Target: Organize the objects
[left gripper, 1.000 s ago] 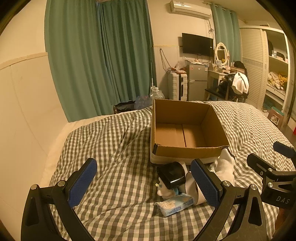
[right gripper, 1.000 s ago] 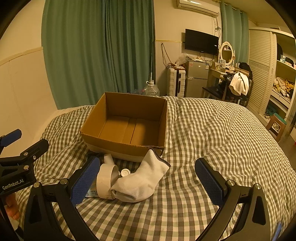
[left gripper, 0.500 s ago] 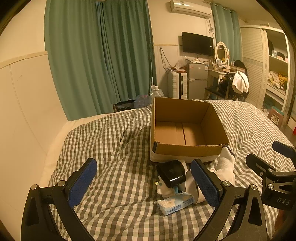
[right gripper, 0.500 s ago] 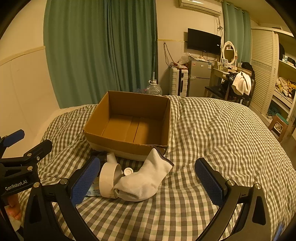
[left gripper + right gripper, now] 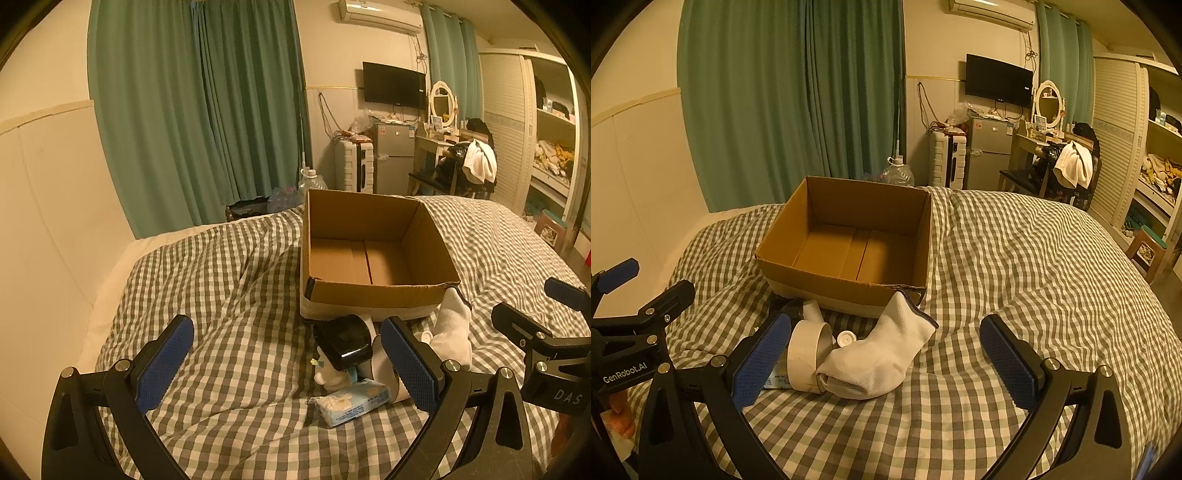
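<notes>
Brown cardboard box is sitting open on the checked bed with nothing inside. A white sock, tape roll and tissue pack are lying just in front. Left gripper and right gripper are hanging wide apart, holding nothing.
</notes>
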The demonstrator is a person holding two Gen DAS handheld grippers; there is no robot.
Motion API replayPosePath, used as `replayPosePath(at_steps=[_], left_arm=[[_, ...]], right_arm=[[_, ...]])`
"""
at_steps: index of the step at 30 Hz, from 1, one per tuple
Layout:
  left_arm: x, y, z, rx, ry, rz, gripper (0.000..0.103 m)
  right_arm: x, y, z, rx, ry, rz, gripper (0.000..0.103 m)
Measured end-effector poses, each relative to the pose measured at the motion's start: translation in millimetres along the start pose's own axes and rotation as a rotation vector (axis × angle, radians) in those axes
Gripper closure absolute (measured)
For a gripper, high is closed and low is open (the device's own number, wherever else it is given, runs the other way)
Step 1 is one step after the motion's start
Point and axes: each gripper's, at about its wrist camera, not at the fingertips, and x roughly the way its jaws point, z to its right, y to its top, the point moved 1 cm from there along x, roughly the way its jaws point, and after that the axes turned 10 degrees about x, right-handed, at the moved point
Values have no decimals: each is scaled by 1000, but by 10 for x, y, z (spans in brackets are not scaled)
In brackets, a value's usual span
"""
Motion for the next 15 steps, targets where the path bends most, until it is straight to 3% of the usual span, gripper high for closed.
replayPosePath(at_steps=[15], left_arm=[[148,-28,-129,-20,-50,-64,0]], right_arm=[[28,30,-10,-37,-20,-18,3]])
